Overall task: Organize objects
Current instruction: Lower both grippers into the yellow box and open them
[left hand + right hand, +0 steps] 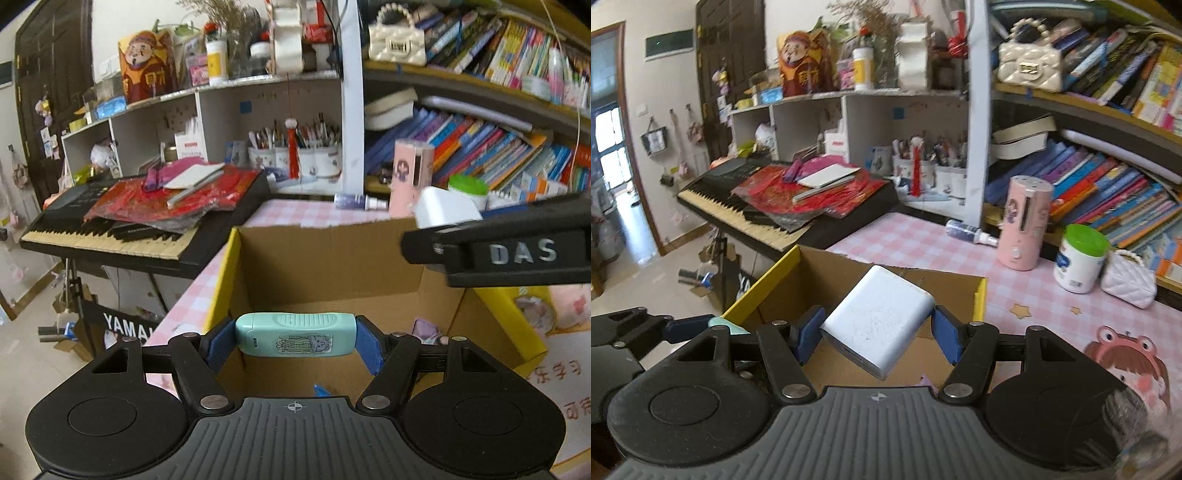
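A: Left gripper point(295, 334)?
B: Pinching a mint green device point(295, 334) above the cardboard box point(332, 266).
A: Right gripper point(877, 330)?
B: Clamped on a white power bank point(877, 325), tilted, over the box's near edge.

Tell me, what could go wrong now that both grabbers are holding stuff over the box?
1. The white power bank sits tilted in the right gripper, pinched only at its sides, so it might slip and drop hard into the cardboard box.
2. The left gripper holds the mint green device only by its ends, so it could twist loose.
3. Both grippers are close together over the box and might bump.
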`<state>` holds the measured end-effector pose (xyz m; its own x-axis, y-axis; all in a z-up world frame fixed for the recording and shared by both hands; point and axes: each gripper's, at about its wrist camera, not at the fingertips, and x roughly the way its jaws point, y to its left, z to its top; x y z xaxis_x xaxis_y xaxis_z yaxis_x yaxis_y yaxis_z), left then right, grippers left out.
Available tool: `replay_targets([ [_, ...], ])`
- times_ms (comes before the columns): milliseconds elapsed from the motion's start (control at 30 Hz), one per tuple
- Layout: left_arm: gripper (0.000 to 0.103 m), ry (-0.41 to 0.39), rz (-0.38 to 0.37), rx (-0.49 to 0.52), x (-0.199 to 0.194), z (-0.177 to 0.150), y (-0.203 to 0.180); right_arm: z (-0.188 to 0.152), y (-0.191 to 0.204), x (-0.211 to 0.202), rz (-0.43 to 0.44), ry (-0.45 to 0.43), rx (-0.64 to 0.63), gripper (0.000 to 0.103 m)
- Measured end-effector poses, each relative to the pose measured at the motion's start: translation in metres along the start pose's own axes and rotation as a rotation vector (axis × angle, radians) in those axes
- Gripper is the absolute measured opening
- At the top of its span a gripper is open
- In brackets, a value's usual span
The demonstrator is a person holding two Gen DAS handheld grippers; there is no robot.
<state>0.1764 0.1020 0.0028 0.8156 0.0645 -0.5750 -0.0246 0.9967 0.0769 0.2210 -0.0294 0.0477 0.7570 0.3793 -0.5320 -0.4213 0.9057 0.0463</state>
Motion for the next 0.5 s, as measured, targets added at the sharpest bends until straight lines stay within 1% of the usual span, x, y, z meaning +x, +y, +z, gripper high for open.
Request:
replay_targets([
  [200, 0.069, 0.056, 0.021, 0.027, 0.018, -0.004, -0.01, 0.003, 0.001, 0.038, 0.045, 0.07, -0.048, 0.061],
  [500, 0.069, 0.13, 0.04, 0.022, 0.035, -0.007, -0.013, 0.005, 0.017, 0.091, 0.128, 0.206, -0.169, 0.061],
])
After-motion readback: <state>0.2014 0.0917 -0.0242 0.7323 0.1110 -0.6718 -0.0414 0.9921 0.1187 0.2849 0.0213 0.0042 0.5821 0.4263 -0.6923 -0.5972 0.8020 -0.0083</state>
